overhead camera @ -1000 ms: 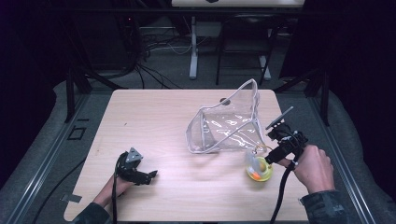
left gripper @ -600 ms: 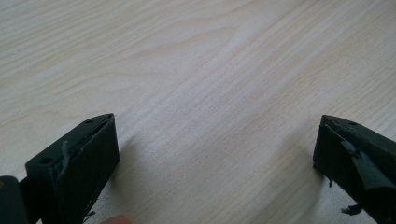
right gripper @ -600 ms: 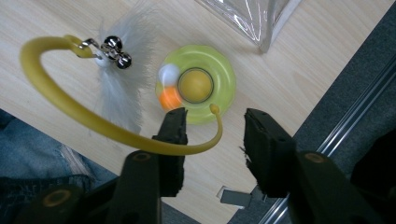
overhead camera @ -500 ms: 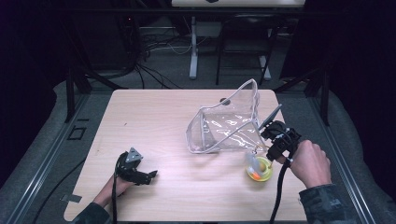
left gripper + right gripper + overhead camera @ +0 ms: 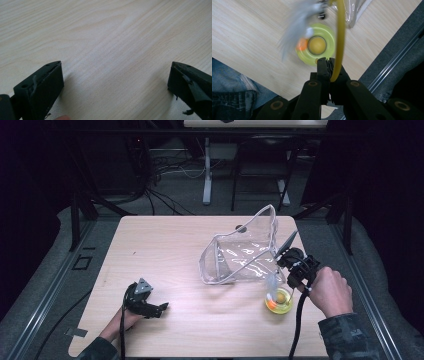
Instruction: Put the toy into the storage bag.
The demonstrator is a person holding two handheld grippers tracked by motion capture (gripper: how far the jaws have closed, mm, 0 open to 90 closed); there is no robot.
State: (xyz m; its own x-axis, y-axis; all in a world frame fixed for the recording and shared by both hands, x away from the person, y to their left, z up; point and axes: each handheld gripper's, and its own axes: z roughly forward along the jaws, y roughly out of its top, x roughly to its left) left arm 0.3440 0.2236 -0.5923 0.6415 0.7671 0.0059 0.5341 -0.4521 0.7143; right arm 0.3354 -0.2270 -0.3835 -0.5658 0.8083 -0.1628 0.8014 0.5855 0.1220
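Pale wooden table (image 5: 165, 255) is bearing the right gripper (image 5: 331, 67), lower centre, just closed, pinching a yellow stalk (image 5: 340, 37); left gripper (image 5: 115, 82) is gaping empty.

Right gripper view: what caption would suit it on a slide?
Right gripper clamped on a yellow cord above a yellow-green disc toy on the wooden table.

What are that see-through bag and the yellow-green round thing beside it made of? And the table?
The bag looks like clear, glossy soft plastic: the wood shows through it and its creases catch the light. The round toy seems translucent yellow-green plastic, and the yellow strap clamped in the right gripper bends like rubber or vinyl, though that is uncertain. The table shows pale matte wood grain, possibly laminate.
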